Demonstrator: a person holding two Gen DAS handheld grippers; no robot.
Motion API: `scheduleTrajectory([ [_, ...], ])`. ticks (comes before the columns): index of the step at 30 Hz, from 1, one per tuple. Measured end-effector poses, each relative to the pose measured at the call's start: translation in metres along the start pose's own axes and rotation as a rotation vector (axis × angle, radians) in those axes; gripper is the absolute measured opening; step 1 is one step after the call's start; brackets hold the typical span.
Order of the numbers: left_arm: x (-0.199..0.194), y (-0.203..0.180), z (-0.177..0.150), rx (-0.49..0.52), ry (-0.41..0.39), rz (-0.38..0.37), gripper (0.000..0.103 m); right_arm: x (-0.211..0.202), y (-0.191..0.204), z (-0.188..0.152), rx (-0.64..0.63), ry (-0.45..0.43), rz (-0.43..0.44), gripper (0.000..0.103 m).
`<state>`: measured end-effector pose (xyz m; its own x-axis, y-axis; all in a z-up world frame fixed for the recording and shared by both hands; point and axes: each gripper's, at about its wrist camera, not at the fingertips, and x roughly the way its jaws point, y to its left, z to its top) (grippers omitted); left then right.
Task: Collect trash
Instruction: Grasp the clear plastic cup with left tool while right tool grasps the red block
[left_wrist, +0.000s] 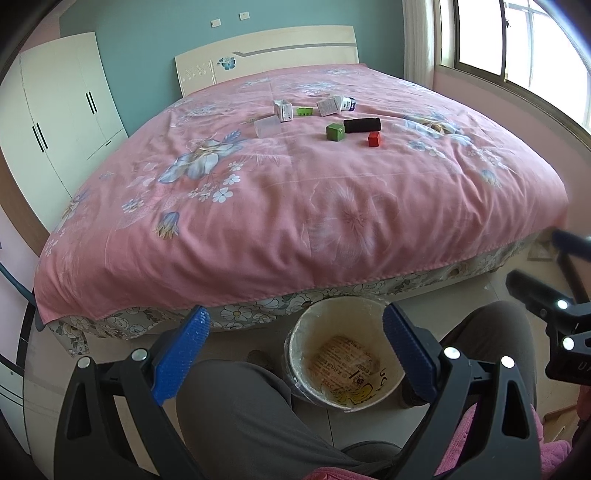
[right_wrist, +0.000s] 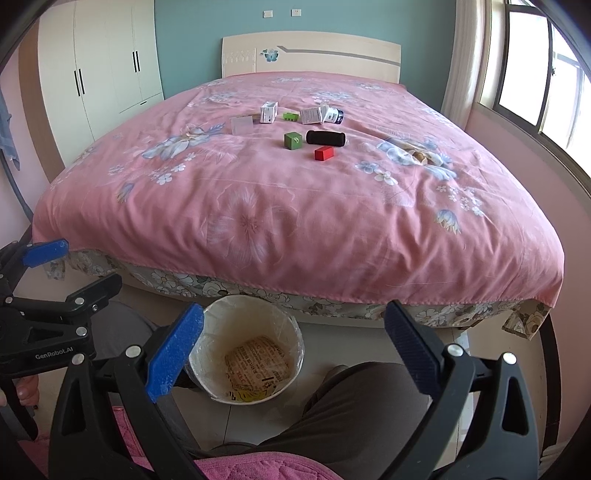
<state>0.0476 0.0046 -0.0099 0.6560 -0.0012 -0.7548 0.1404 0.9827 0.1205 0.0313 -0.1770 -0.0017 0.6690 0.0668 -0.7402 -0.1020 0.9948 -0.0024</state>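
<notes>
Several small items lie mid-bed on the pink floral cover: a black cylinder (left_wrist: 362, 125) (right_wrist: 325, 138), a green cube (left_wrist: 335, 131) (right_wrist: 293, 140), a red block (left_wrist: 374, 139) (right_wrist: 324, 153), a clear plastic box (left_wrist: 266, 126) (right_wrist: 242, 124), two small white cartons (left_wrist: 283, 110) (right_wrist: 268, 112), a green clip (left_wrist: 305, 110) and a white bottle with a dark cap (left_wrist: 343, 103) (right_wrist: 332, 115). A lined trash bin (left_wrist: 343, 354) (right_wrist: 245, 350) stands on the floor at the bed's foot. My left gripper (left_wrist: 295, 343) and right gripper (right_wrist: 295, 339) are open and empty, held above the bin.
The bed (right_wrist: 295, 221) fills the middle of both views. A white wardrobe (right_wrist: 99, 62) stands at the left, a window (right_wrist: 535, 85) at the right. The person's knees (left_wrist: 240, 406) (right_wrist: 369, 398) flank the bin.
</notes>
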Motion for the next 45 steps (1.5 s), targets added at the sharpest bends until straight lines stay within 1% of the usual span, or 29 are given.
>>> scheduleTrajectory([
  [2, 0.008, 0.006, 0.013, -0.022, 0.003, 0.006, 0.096, 0.005, -0.006, 0.014, 0.014, -0.011, 0.009, 0.096],
  [6, 0.023, 0.017, 0.044, -0.06, 0.013, -0.01, 0.096, 0.014, -0.014, 0.046, 0.016, -0.039, 0.011, 0.096],
  [12, 0.05, 0.03, 0.107, -0.078, -0.013, -0.028, 0.096, 0.028, -0.032, 0.103, 0.004, -0.107, 0.012, 0.096],
  [16, 0.076, 0.042, 0.148, -0.087, -0.03, 0.01, 0.096, 0.047, -0.044, 0.134, -0.009, -0.125, 0.014, 0.096],
  [18, 0.093, 0.049, 0.167, -0.109, -0.016, 0.012, 0.096, 0.06, -0.05, 0.148, -0.01, -0.122, 0.008, 0.096],
  [22, 0.129, 0.058, 0.202, -0.153, 0.011, 0.017, 0.096, 0.094, -0.065, 0.169, 0.011, -0.089, 0.023, 0.096],
  [25, 0.157, 0.06, 0.228, -0.173, 0.018, 0.026, 0.096, 0.125, -0.074, 0.183, 0.027, -0.056, 0.055, 0.096],
  [28, 0.188, 0.058, 0.253, -0.2, 0.035, 0.027, 0.096, 0.155, -0.077, 0.194, 0.016, -0.027, 0.092, 0.096],
  [32, 0.235, 0.054, 0.278, -0.249, 0.073, 0.043, 0.096, 0.201, -0.079, 0.207, -0.036, 0.011, 0.16, 0.096],
  [37, 0.289, 0.056, 0.302, -0.356, 0.104, 0.089, 0.096, 0.264, -0.088, 0.217, -0.1, 0.078, 0.253, 0.096],
  [41, 0.324, 0.055, 0.318, -0.389, 0.129, 0.124, 0.096, 0.306, -0.096, 0.226, -0.14, 0.138, 0.356, 0.096],
  [45, 0.355, 0.057, 0.33, -0.418, 0.142, 0.174, 0.096, 0.334, -0.091, 0.232, -0.233, 0.189, 0.413, 0.096],
])
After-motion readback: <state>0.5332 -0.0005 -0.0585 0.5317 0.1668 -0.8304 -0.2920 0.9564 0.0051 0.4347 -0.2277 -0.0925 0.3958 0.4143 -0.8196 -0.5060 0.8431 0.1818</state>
